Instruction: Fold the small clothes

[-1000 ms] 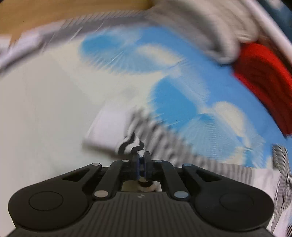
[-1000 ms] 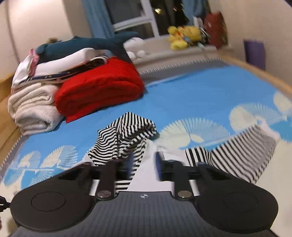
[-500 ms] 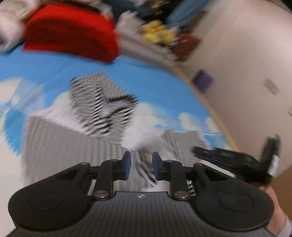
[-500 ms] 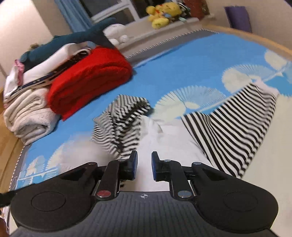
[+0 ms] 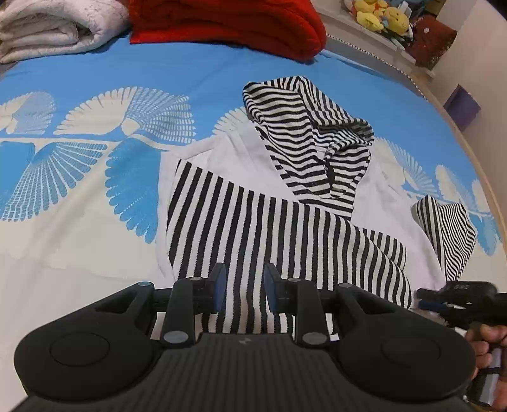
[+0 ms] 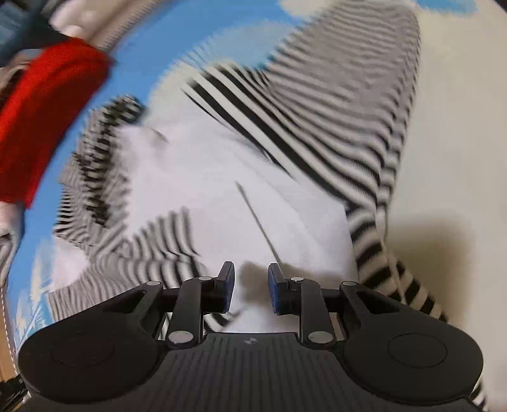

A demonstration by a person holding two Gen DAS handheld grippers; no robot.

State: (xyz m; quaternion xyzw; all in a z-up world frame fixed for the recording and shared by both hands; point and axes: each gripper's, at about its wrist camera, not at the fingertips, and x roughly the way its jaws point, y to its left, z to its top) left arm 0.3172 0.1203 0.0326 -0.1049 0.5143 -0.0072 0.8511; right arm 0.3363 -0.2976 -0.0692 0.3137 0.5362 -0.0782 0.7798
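A small white hooded top with black-and-white striped hood and sleeves lies on the bed. One striped sleeve is folded across its body. My left gripper is open and empty, just above that sleeve's near end. The right gripper shows at the lower right of the left wrist view. In the blurred right wrist view my right gripper is open and empty, low over the top's white body, with the other striped sleeve ahead on the right.
The bed has a blue and white fan-patterned cover. A folded red blanket and a folded white blanket lie at the far end. Yellow plush toys sit on a ledge beyond. The bed's wooden edge runs along the right.
My left gripper let go of the striped sleeve, which now lies folded across the top, and has opened. My right gripper has dropped closer to the top's white body.
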